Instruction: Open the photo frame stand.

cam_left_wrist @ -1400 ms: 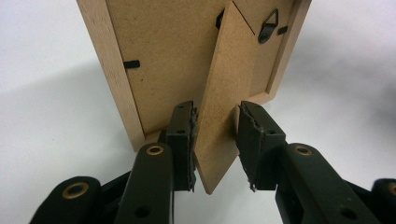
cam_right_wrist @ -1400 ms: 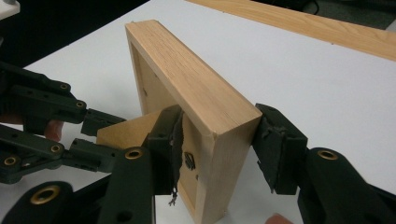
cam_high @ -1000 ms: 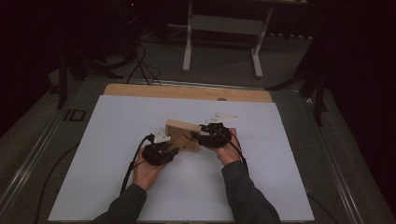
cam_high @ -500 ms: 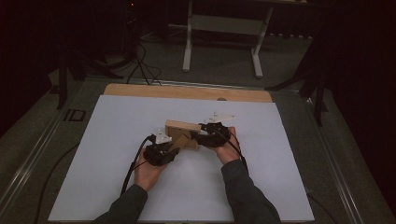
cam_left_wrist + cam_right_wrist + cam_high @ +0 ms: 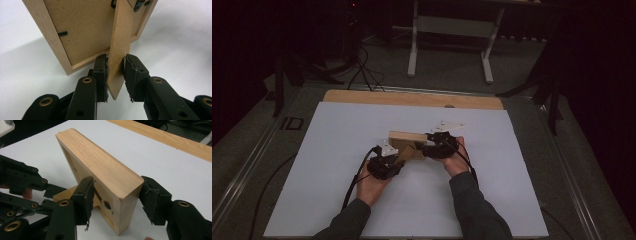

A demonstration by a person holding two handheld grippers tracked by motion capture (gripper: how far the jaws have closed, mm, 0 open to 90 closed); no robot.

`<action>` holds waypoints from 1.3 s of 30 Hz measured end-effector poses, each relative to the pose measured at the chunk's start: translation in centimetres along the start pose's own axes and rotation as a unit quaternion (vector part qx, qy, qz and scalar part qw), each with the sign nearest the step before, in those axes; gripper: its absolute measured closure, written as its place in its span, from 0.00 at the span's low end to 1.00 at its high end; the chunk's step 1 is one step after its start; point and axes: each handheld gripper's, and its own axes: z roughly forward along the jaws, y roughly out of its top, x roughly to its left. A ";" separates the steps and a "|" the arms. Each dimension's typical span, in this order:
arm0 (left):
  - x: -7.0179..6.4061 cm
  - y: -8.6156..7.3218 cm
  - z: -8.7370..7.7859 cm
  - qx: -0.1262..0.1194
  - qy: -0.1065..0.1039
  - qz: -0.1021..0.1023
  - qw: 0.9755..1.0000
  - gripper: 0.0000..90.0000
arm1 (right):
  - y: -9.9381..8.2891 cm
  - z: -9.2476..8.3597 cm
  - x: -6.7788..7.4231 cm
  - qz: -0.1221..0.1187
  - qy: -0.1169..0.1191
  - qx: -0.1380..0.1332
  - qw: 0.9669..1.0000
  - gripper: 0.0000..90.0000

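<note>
A light wooden picture frame (image 5: 404, 141) stands upright on the white table top (image 5: 337, 150), its brown back (image 5: 82, 27) toward me. Its fibreboard stand (image 5: 121, 37) sticks out behind it. My left gripper (image 5: 116, 75) straddles that stand; its jaws have just been closing and the pads sit a hair off the board. My right gripper (image 5: 116, 195) straddles the frame's thick end (image 5: 100, 162); its jaws have just been opening and the pads stand slightly clear of the wood. From above, the left gripper (image 5: 398, 159) and right gripper (image 5: 424, 148) meet at the frame.
A wooden strip (image 5: 412, 99) runs along the table's far edge. Beyond it stand a white table stand (image 5: 452, 30) and dark tripod legs with cables (image 5: 357, 65) on the floor. A cable (image 5: 357, 180) trails from the left gripper.
</note>
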 end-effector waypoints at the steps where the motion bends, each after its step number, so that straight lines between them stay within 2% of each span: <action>1: 0.0 0.0 0.0 0.000 0.000 0.000 1.000 0.80 | 0.0 0.0 0.0 0.000 0.000 0.000 1.000 0.51; 4: 0.0 0.0 -0.2 -0.010 -0.012 -0.001 1.000 0.75 | -0.2 0.0 -0.1 0.007 0.009 -0.003 1.000 0.50; 11: 0.4 0.1 -0.6 -0.024 -0.026 -0.003 0.999 0.73 | -0.5 -0.2 -0.2 0.010 0.020 -0.003 1.000 0.50; 13: 0.6 0.1 -0.9 -0.032 -0.038 -0.009 0.999 0.74 | -0.7 -0.4 -0.2 0.012 0.028 -0.003 1.000 0.50; 18: 0.7 0.1 -1.0 -0.030 -0.043 -0.009 0.999 0.74 | -0.9 -0.5 -0.2 0.011 0.033 -0.003 0.999 0.50; 21: 0.8 0.1 -1.0 -0.026 -0.053 -0.013 0.998 0.75 | -0.9 -0.6 -0.1 0.009 0.035 -0.001 0.999 0.49; 23: 1.2 0.1 -1.1 -0.026 -0.066 -0.023 0.997 0.75 | -0.9 -0.6 0.0 0.006 0.036 -0.001 0.999 0.49; 26: 1.4 0.1 -1.3 -0.026 -0.079 -0.028 0.996 0.75 | -1.1 -0.7 0.1 0.007 0.039 0.001 0.999 0.48; 32: 1.3 0.1 -1.4 -0.021 -0.084 -0.023 0.996 0.75 | -1.7 -0.9 0.2 0.014 0.049 -0.002 0.999 0.48; 39: 1.1 0.0 -1.6 -0.018 -0.081 -0.010 0.996 0.75 | -2.1 -0.9 0.5 0.008 0.051 0.002 0.999 0.47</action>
